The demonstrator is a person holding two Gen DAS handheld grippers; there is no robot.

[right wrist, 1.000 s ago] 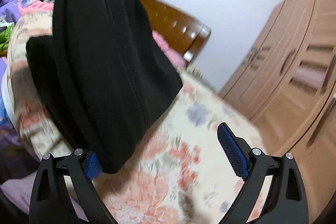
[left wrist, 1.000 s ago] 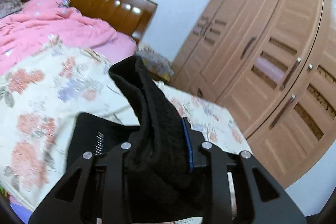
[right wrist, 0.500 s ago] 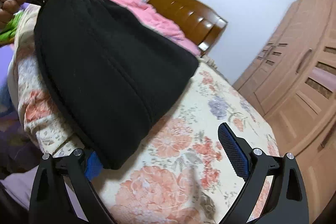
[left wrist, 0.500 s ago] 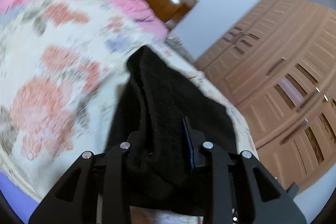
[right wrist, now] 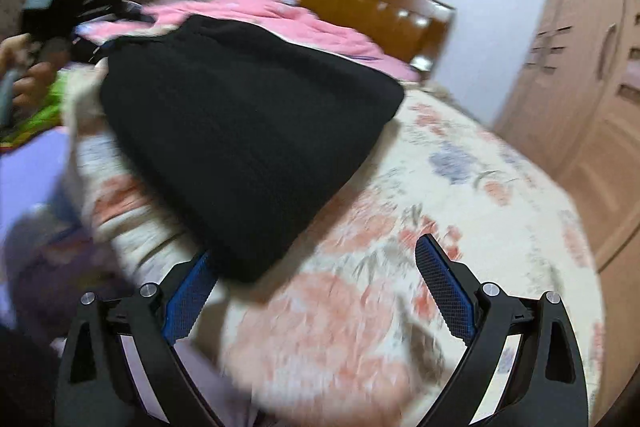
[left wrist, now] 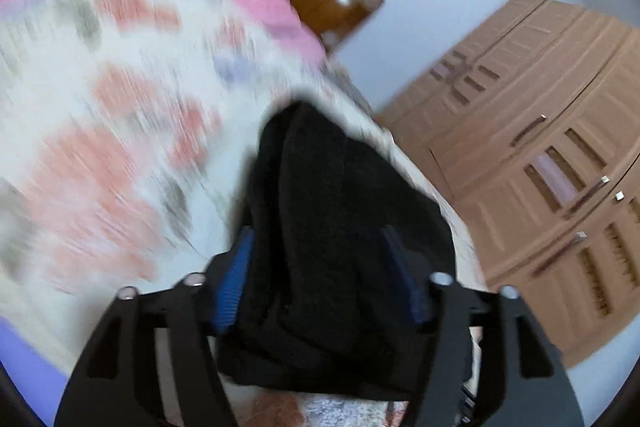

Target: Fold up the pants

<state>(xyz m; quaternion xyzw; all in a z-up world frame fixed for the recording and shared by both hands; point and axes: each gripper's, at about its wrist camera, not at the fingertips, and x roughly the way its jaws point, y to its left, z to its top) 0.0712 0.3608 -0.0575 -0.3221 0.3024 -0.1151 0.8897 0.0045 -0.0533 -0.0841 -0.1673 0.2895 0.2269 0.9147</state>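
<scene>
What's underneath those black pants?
The pants lie on a floral bedspread, which shows all around them. The patch directly beneath is covered, so anything there stays hidden.

No readable text in either view

No letters, labels, brand marks, numbers or signs can be made out on anything in the left wrist or right wrist pictures; both are blurred, and no surface carries writing that can be read
</scene>
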